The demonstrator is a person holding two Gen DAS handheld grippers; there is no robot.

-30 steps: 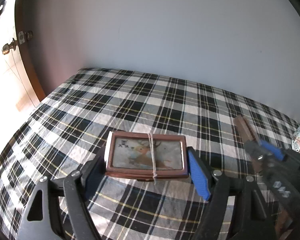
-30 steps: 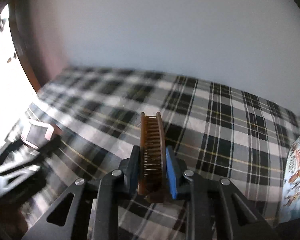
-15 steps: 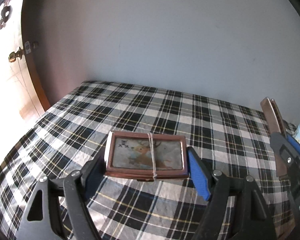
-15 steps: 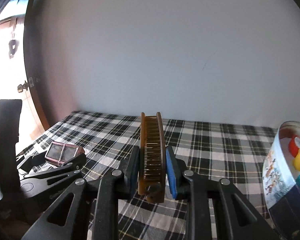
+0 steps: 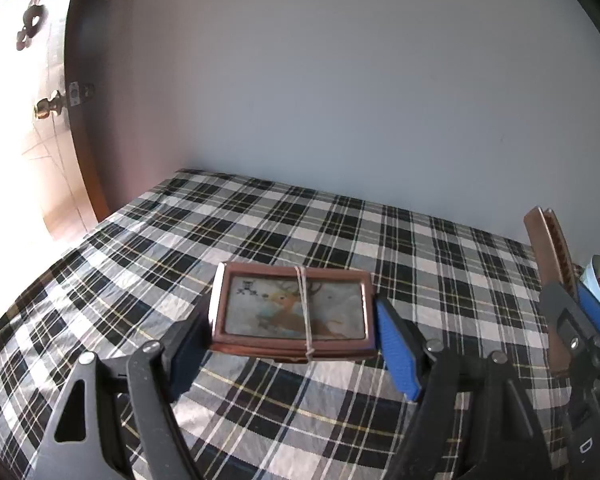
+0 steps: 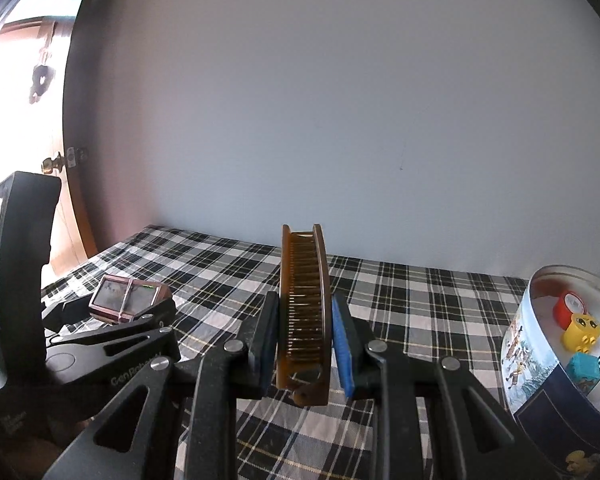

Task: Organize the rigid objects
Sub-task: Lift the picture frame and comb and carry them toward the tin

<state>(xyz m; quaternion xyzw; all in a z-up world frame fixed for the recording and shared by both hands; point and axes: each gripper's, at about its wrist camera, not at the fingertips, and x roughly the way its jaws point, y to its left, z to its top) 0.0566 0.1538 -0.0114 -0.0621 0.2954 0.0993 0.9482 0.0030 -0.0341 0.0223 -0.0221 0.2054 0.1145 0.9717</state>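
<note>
right wrist view: right gripper point(image 6: 304, 344) clamps comb point(image 6: 303, 308), left gripper point(image 5: 294, 346) clamps case point(image 5: 293, 312); carrying step, next likely lower into tin point(image 6: 540, 376).

A creased checked cloth point(image 5: 260, 236) covers the tabletop. The small case point(image 5: 294, 312) has a shiny coppery metal frame with a dull, hazy pictured face. The folding comb point(image 6: 304, 304) is glossy translucent brown plastic. The round tin point(image 6: 540, 364) looks smooth, printed. The door knob point(image 5: 46, 109) is polished brass.
</note>
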